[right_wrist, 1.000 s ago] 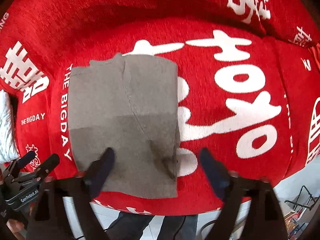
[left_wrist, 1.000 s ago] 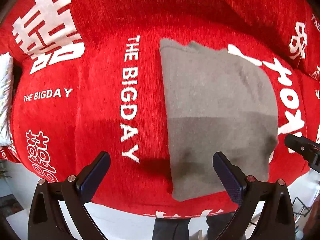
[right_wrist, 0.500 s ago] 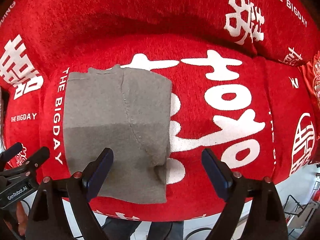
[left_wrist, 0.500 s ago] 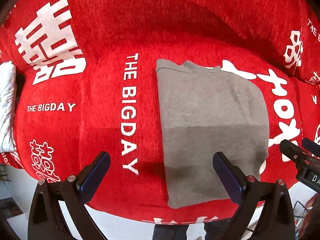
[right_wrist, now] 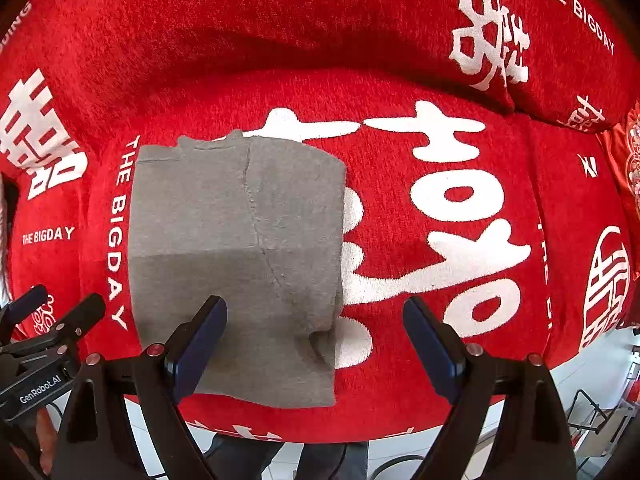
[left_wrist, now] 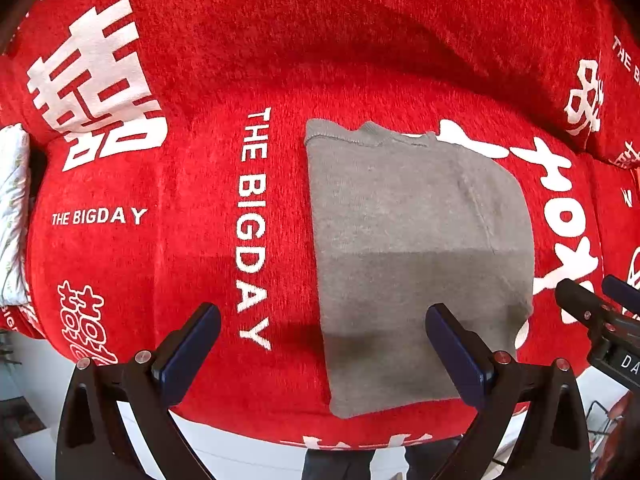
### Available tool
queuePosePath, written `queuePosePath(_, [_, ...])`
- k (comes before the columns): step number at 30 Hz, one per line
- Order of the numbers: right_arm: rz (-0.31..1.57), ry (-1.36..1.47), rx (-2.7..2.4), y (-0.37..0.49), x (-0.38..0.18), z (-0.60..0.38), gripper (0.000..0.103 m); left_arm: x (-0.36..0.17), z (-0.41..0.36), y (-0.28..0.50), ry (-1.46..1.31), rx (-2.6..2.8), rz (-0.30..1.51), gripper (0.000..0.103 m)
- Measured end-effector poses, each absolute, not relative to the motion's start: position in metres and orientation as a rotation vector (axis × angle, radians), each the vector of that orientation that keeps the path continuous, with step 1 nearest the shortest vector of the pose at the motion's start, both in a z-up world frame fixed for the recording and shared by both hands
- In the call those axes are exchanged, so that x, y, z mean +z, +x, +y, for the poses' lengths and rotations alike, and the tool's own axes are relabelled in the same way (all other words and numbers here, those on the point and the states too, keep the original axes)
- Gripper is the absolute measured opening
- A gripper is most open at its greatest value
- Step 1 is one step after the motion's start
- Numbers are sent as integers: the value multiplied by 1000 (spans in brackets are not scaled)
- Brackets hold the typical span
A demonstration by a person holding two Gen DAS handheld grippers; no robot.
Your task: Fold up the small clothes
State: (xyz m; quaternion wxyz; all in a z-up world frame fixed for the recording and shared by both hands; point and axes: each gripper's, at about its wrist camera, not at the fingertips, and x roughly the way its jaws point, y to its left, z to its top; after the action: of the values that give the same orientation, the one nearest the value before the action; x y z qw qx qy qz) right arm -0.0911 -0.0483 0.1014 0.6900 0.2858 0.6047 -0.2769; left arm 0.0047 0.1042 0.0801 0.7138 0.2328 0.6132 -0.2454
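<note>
A grey knit garment lies folded into a tall rectangle on the red sofa seat; it also shows in the right wrist view. Its collar edge faces the backrest and its lower right corner is bunched. My left gripper is open and empty, held above the garment's front left part. My right gripper is open and empty, above the garment's front right corner. Each gripper shows at the edge of the other's view, the right one and the left one.
The red cover carries white characters and "THE BIGDAY" lettering. The sofa backrest rises behind the seat. A white patterned cushion lies at the far left. White floor and a wire rack lie below the seat's front edge.
Both grippers have drawn back and up from the garment, which looks smaller and farther. Both stay open. The garment has not moved.
</note>
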Motion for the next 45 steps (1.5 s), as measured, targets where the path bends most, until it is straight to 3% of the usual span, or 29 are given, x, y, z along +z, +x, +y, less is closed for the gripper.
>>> queuePosePath(45, [1420,637,-607,-78,80,-40,91,58,116,14,541,-510,1396,103])
